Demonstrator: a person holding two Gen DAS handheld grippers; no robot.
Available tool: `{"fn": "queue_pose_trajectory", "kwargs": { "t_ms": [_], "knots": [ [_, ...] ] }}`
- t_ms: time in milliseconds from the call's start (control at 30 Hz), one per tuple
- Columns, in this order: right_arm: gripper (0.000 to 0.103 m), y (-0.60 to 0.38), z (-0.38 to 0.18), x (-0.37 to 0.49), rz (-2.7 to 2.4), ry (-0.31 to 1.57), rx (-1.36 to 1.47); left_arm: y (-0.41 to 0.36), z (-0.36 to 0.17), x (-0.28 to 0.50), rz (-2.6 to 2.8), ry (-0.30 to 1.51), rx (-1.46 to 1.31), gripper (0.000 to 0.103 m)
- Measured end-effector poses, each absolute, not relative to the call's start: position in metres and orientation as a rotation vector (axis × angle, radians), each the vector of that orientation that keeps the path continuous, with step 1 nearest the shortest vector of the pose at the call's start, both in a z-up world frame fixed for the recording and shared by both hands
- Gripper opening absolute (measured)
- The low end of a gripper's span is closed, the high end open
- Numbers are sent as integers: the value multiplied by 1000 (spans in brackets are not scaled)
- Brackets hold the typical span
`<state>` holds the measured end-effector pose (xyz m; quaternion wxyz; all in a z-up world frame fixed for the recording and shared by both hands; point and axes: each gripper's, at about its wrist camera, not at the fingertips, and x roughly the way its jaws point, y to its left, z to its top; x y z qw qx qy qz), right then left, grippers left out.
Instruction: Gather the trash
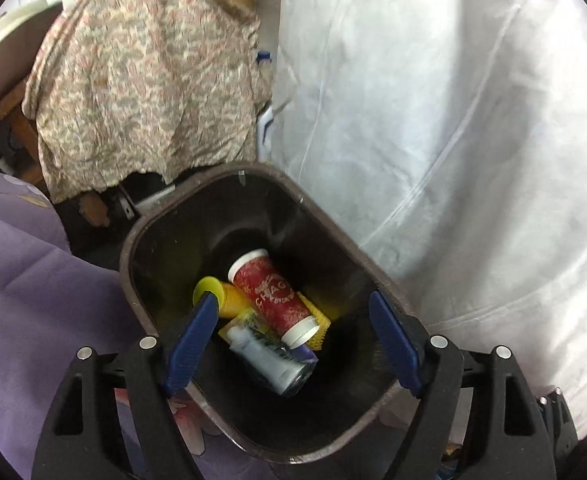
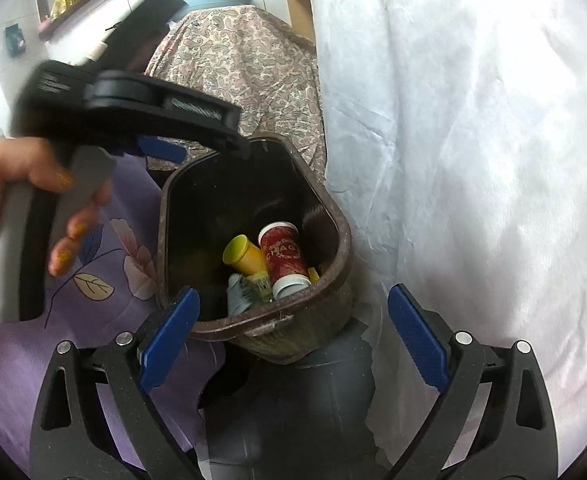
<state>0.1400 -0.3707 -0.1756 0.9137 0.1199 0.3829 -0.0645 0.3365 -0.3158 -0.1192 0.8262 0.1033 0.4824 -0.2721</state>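
Jaws spread wide, empty, on left gripper (image 1: 293,344) and right gripper (image 2: 291,332); trash sits in brown bin (image 1: 133,264), frame centre. Drop step looks done; next: fetch more.

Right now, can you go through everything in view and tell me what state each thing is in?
Bin: upright, no lid on, partly filled.
Red cup: lying on its side in the bin, white lid on.
Yellow cup: on its side in the bin.
Clear bottle: lying in the bin.
Left gripper: open, empty, above the bin.
Right gripper: open, empty.
Patterned cloth: draped over something behind the bin.
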Motion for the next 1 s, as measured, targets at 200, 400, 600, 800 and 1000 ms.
{"fn": "queue_pose_trajectory", "kwargs": {
  "t_ms": [200, 400, 600, 800, 1000],
  "knots": [
    [94, -370, -166, 129, -160, 767, 239, -275, -72, 300, -581, 857, 152, 86],
    [94, -357, -149, 116, -164, 734, 198, -211, -26, 252, -586, 722, 82, 94],
    [95, -332, -113, 97, -124, 642, 166, -140, 3, 194, -508, 589, 68, 97],
    [97, -291, -61, 63, -41, 487, 138, -70, 18, 136, -395, 494, 2, 97],
    [97, -251, -28, 27, 60, 384, 102, -22, 12, 84, -285, 430, -63, 97]
  ]
}}
